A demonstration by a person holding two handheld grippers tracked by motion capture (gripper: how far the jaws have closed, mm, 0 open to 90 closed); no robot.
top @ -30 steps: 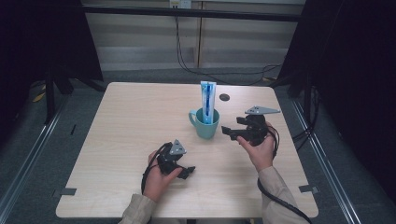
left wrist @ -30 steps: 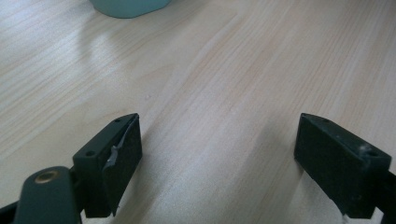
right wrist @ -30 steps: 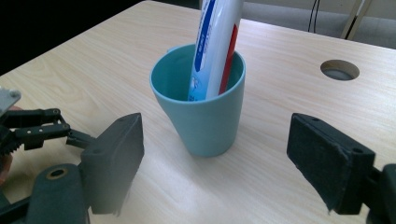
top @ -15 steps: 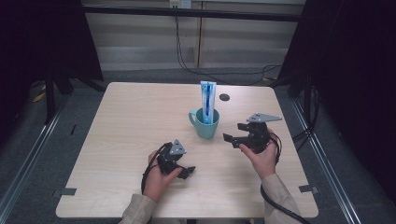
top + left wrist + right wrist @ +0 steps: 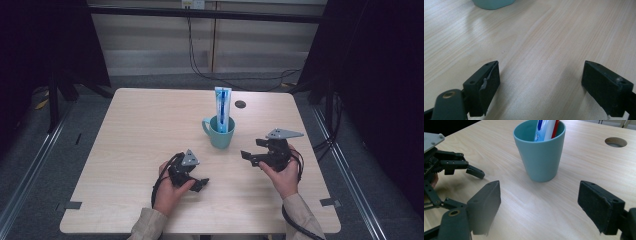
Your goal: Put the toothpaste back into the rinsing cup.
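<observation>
- I read the cup (image 5: 220,132) as the reference point: it stands upright on the table (image 5: 130,130), past the middle toward the far edge, with its handle turned to my left
- The toothpaste tube (image 5: 222,104) stands on end inside the cup and leans on the rim, so most of its length sticks out above it; in the right gripper view it sits beside something red that I cannot identify
- My right gripper (image 5: 248,156) is just right of the cup and slightly nearer me, jaws spread wide with nothing between them and pointed at the cup wall (image 5: 541,157), a pose I judge suited to a side approach
- My left gripper (image 5: 200,184) rests low on the table, nearer me than the cup and a little left of it, jaws also wide apart and empty (image 5: 541,85); the cup base shows at the top of its view
- A round hole (image 5: 240,104) in the table lies beyond the cup to the right, clear of both grippers
- Nothing stands between either gripper and the cup; I judge the tall tube the one item likely to tip if the cup is bumped
</observation>
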